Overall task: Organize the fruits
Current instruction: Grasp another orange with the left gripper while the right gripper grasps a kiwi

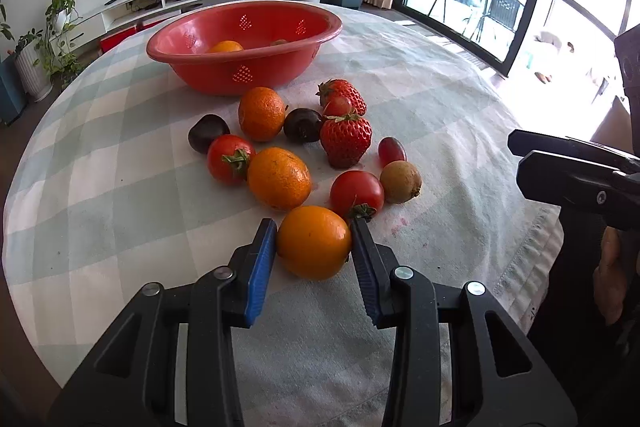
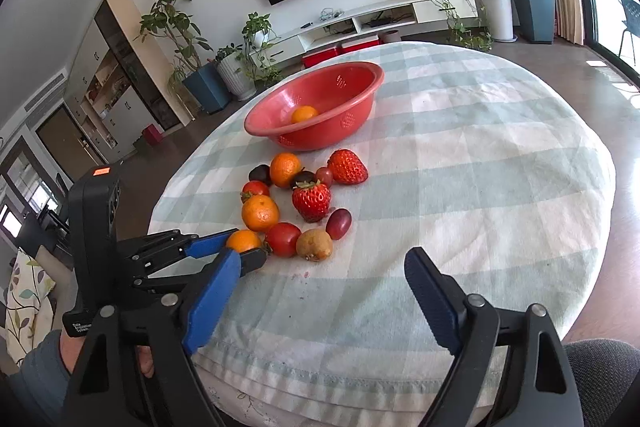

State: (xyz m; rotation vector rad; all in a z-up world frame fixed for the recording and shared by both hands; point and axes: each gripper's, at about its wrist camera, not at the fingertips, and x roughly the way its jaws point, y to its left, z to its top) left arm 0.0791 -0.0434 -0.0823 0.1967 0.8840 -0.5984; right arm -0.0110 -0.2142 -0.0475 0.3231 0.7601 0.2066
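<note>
The left gripper is gripping the nearest orange between its blue pads, both pressing on its sides as it is sitting on the checked cloth at the near end of the fruit cluster. A tomato is lying just beyond it, touching. The right gripper is hovering over bare cloth nearer the table edge, jaws spread wide with nothing between them. The red bowl is standing at the far side, holding another orange.
</note>
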